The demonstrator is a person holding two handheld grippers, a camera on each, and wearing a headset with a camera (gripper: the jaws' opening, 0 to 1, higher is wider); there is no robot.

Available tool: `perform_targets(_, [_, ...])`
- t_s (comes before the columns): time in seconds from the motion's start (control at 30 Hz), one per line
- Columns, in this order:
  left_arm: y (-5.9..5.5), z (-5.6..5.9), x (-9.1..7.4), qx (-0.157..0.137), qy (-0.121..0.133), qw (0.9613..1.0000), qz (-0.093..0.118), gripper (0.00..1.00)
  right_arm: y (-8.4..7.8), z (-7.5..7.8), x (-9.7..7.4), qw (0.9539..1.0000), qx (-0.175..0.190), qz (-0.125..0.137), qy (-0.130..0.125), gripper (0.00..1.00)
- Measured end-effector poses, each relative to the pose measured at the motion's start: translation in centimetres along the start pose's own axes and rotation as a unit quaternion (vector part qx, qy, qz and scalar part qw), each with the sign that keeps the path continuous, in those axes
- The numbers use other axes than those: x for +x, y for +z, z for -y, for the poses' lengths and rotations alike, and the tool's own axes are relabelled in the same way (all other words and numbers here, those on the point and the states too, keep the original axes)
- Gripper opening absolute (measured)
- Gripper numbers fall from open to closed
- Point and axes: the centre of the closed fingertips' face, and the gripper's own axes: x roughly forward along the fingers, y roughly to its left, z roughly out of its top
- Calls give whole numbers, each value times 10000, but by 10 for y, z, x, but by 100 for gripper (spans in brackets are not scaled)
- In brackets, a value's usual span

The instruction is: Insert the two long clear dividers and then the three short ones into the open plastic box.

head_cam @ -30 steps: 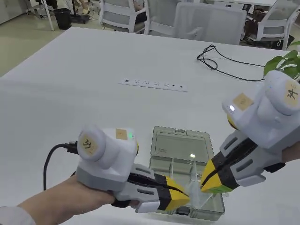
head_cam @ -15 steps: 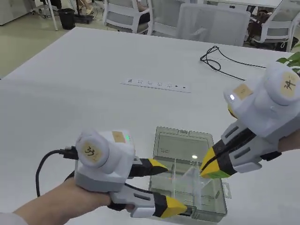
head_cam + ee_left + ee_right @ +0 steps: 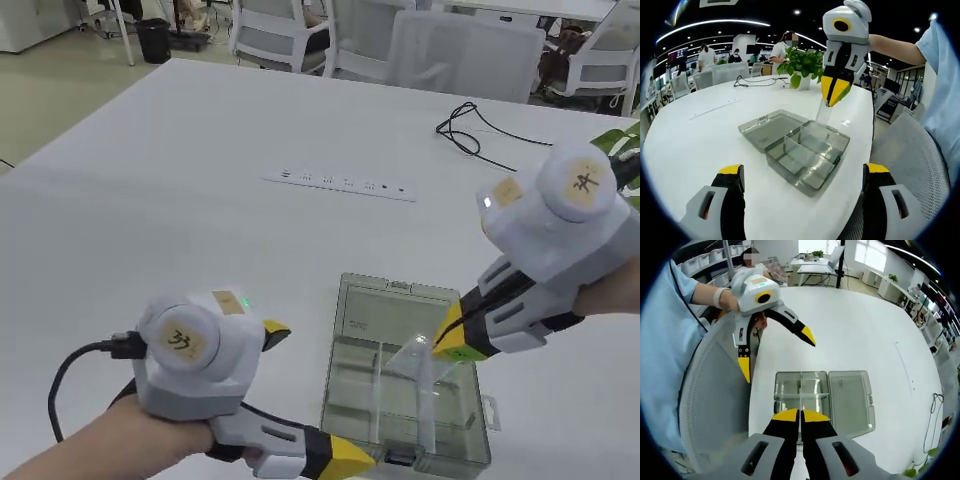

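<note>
The open clear plastic box (image 3: pixel 352 405) lies near the table's front edge, its lid (image 3: pixel 392 308) folded flat behind it. A clear divider (image 3: pixel 379 372) stands inside the box (image 3: pixel 790 162). My right gripper (image 3: pixel 447 347) hovers over the box's right half, shut on a clear divider (image 3: pixel 412 357) that hangs tilted into the box. In the right gripper view that divider (image 3: pixel 801 390) shows edge-on above my right gripper (image 3: pixel 800 413). My left gripper (image 3: pixel 308 395) stands wide open to the left of the box, holding nothing. The box lies ahead of my left gripper (image 3: pixel 805 172).
A white power strip (image 3: pixel 345 184) lies mid-table and a black cable (image 3: pixel 478 130) curls at the far right. A green plant (image 3: pixel 625 140) stands at the right edge. Chairs (image 3: pixel 455 55) line the far side. The table edge (image 3: pixel 860 165) runs close beside the box.
My left gripper has opened wide and drawn back left, away from the box. My right gripper stays shut on the divider over the box, a little higher.
</note>
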Motion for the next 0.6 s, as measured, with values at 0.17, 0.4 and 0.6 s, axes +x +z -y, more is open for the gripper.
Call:
perform_targets(0.17, [-6, -2, -6, -106, 70, 9999, 22, 100, -4, 1, 8, 9999, 68, -96, 25, 2])
perform_targets(0.4, [-9, 0, -7, -172, 61, 9998, 29, 99, -12, -1, 15, 9998, 109, -180, 70, 2])
perform_targets(0.6, [-9, 1, -7, -203, 36, 9998, 45, 97, -17, 1, 18, 9996, 99, -257, 78, 2])
